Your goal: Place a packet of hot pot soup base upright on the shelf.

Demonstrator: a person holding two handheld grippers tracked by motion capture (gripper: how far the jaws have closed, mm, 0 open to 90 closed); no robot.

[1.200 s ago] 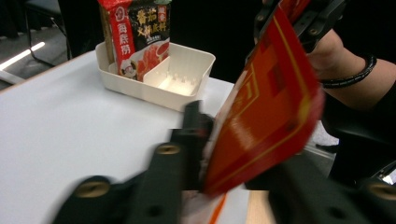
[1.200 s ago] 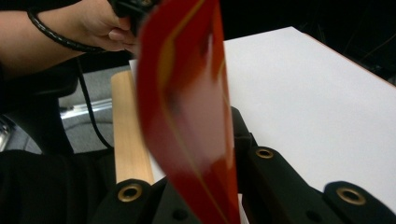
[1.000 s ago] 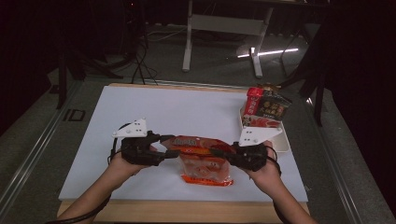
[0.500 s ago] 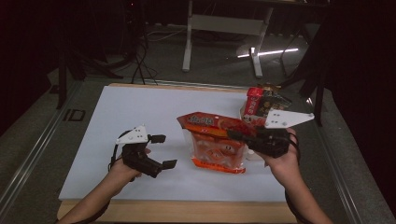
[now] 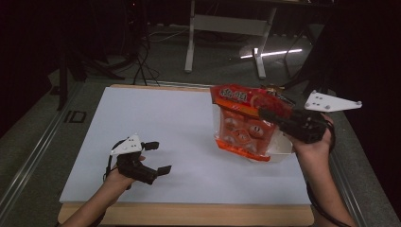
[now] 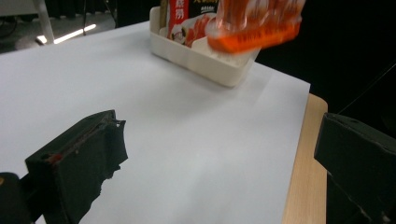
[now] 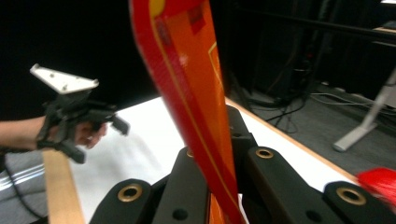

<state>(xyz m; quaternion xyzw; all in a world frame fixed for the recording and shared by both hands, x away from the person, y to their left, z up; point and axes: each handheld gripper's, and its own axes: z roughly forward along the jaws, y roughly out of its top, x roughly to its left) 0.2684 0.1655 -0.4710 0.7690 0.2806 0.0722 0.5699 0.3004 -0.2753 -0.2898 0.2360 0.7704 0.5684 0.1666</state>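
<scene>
The right gripper point(image 5: 265, 113) is clamping the snack bag point(image 5: 243, 124) by its top seam, hanging it above the tray point(image 5: 283, 146) near the table's right edge; the left gripper point(image 5: 157, 158), released, is idling near the front edge.

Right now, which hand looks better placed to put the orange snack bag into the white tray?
The right. Its gripper is clamped on the bag, which hangs just above the tray. The left gripper is open, empty and far across the table.

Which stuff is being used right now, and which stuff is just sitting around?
Being used:
- orange snack bag, lifted and pinched in the right gripper
- white bin, just under the bag
- left gripper, jaws just opened, nothing between them

Just sitting around:
- red packets already in the bin
- white table sheet
</scene>
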